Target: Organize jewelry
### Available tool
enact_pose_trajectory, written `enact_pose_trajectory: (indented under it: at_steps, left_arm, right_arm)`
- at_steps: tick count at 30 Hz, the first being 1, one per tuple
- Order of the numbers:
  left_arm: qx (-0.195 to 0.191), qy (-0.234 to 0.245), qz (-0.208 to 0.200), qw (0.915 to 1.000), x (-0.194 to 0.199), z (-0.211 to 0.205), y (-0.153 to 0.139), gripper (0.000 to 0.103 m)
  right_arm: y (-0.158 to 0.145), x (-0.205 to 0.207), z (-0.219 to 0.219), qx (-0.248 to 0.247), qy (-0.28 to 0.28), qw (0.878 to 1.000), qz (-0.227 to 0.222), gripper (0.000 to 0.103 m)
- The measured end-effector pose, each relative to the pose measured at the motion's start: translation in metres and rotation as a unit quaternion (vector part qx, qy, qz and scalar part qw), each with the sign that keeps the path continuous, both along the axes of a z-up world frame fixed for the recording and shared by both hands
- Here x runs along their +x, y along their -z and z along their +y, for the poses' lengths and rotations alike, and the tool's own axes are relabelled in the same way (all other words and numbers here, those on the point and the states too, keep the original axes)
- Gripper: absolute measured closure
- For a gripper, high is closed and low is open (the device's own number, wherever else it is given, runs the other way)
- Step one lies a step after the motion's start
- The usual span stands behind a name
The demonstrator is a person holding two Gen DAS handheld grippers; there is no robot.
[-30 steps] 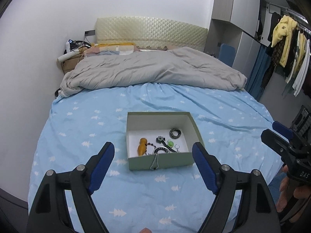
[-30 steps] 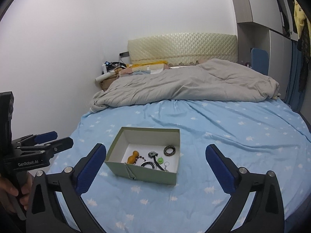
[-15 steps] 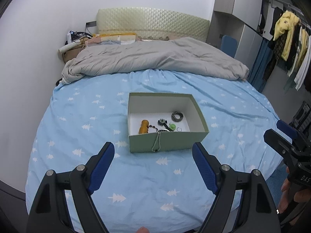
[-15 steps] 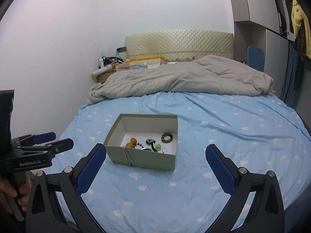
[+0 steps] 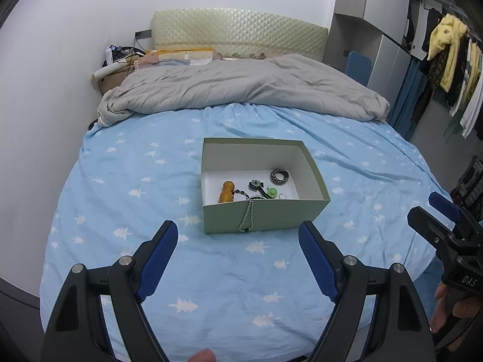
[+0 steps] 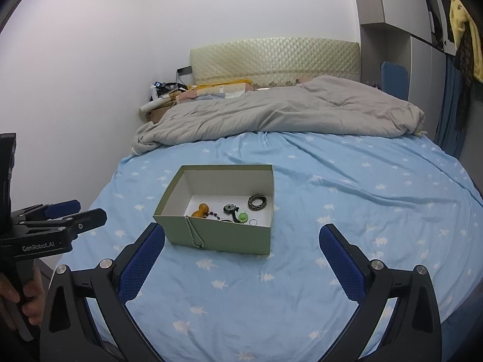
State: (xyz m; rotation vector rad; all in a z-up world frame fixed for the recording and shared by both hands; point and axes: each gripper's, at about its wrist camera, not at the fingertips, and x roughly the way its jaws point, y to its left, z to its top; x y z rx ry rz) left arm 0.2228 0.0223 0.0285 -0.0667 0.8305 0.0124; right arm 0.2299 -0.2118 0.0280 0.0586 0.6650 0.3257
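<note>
A green open box (image 5: 265, 215) (image 6: 217, 235) stands on the blue bed sheet. Inside lie an orange gourd charm (image 5: 227, 192) (image 6: 201, 210), a black patterned ring (image 5: 279, 176) (image 6: 257, 202), a green bead (image 5: 272, 192) (image 6: 243, 217), a small silver ring (image 5: 282, 196) and a dark pendant (image 5: 256, 184). A bead chain (image 5: 247, 215) (image 6: 193, 230) hangs over the box's front wall. My left gripper (image 5: 238, 256) is open and empty, in front of the box. My right gripper (image 6: 241, 259) is open and empty, also short of the box.
A grey duvet (image 5: 241, 87) lies bunched across the far half of the bed, below a padded headboard (image 5: 238, 33). The white wall runs along the left. Wardrobes and hanging clothes (image 5: 446, 60) stand at the right. The bed's near edge is just below both grippers.
Both grippers have drawn back and up from the box, so more of the sheet shows in front of it. Both stay open. The box and its contents have not moved.
</note>
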Motion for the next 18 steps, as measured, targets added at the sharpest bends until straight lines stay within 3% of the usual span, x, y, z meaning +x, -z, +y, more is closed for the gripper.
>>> enact_pose_trajectory:
  at_steps: [18]
  left_arm:
    - [0.002,0.002,-0.002,1.0000,-0.0011,0.0048,0.0011,0.020]
  right_arm:
    - [0.0030,0.0030,0.0004,-0.003,0.008,1.000,0.005,0.000]
